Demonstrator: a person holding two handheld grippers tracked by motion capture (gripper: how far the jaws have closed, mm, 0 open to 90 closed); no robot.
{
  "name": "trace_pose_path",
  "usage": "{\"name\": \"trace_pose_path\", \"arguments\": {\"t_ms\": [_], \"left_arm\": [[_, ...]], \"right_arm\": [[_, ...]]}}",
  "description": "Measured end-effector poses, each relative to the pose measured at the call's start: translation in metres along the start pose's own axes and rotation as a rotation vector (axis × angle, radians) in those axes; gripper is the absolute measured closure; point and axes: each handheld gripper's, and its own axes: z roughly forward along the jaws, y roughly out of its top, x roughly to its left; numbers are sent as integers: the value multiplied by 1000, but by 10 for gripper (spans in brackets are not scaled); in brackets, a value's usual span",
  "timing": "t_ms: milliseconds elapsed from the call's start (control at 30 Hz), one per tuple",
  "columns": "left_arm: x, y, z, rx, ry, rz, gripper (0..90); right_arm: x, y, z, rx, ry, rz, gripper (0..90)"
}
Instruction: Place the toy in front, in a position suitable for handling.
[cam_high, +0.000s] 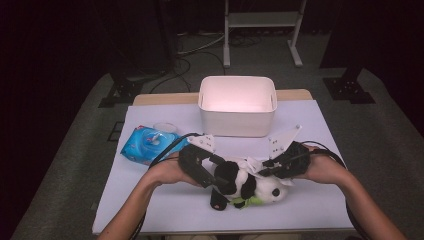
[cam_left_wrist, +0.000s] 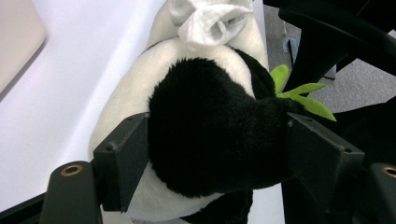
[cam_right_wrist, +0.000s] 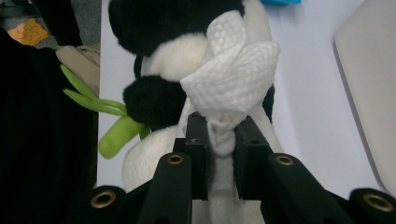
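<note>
Two grippers work on one panda plush, which lies on its side near the bottom centre of the high view, on the front part of the desk. The left gripper has its jaws clamped on the black, furry part of the toy, pinning it in place. The right gripper has its jaws pinched tight on a bunched white wipe, which presses against the pale fur.

To do the wiping well, I judge the left grip should stay firm so the soft body does not roll, while the right moves the wipe in short strokes along the fur with light pressure, clear of the green leaf.

The white bin stands at upper centre of the high view, behind the toy and apart from it; nothing can be seen inside. A blue wipes packet lies at centre left.
</note>
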Motion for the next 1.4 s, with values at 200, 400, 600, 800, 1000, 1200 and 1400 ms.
{"name": "trace_pose_path", "arguments": {"t_ms": [200, 400, 600, 800, 1000, 1200, 1400], "left_arm": [[-3, 2, 4, 12, 1, 14, 243], [-4, 1, 4, 13, 3, 14, 243], [-3, -3, 3, 8, 6, 9, 243], [-6, -3, 3, -1, 4, 14, 243], [-7, -1, 3, 19, 6, 20, 243], [-7, -1, 2, 20, 2, 22, 243], [-8, 1, 2, 33, -6, 21, 243]], "right_arm": [[2, 22, 13, 13, 26, -61, 773], [3, 49, 24, -1, 56, -108, 772], [5, 69, 37, 0, 79, -147, 772], [1, 59, 29, 4, 67, -123, 772], [-4, 37, 12, 65, 12, -83, 771], [-4, 3, -16, 47, -23, -7, 772], [1, -26, -29, 50, -42, 47, 768]]}}
